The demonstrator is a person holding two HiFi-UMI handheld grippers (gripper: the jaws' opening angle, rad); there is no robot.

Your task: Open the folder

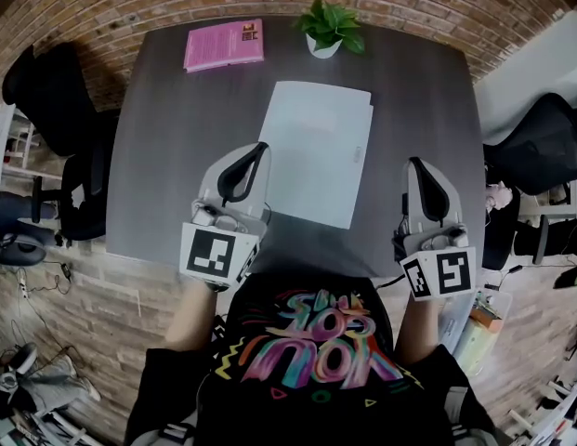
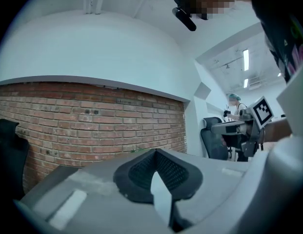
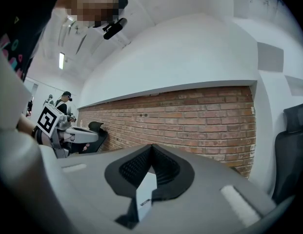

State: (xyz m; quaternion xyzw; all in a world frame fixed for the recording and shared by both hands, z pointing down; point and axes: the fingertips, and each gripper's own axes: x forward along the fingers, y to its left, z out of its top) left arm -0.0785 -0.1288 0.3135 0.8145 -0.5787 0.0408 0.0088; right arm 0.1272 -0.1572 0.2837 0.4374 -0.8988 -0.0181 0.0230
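Folder (image 1: 318, 151): flat white rectangle on dark woodgrain table (image 1: 177, 137).

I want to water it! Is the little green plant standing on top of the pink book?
No, the plant stands on the grey table, apart from the pink book that lies beside it.

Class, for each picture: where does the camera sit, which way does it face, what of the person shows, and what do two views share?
Head view: on the head, steeply down at white rectangular folder, dark grey table; left hand-held gripper, right hand-held gripper, torso show.
Left gripper view: on that hand-held gripper, level toward red brick wall; its shut jaws show.
Right gripper view: likewise, same wall, shut jaws.
Shared: each gripper view sees the other hand-held gripper.
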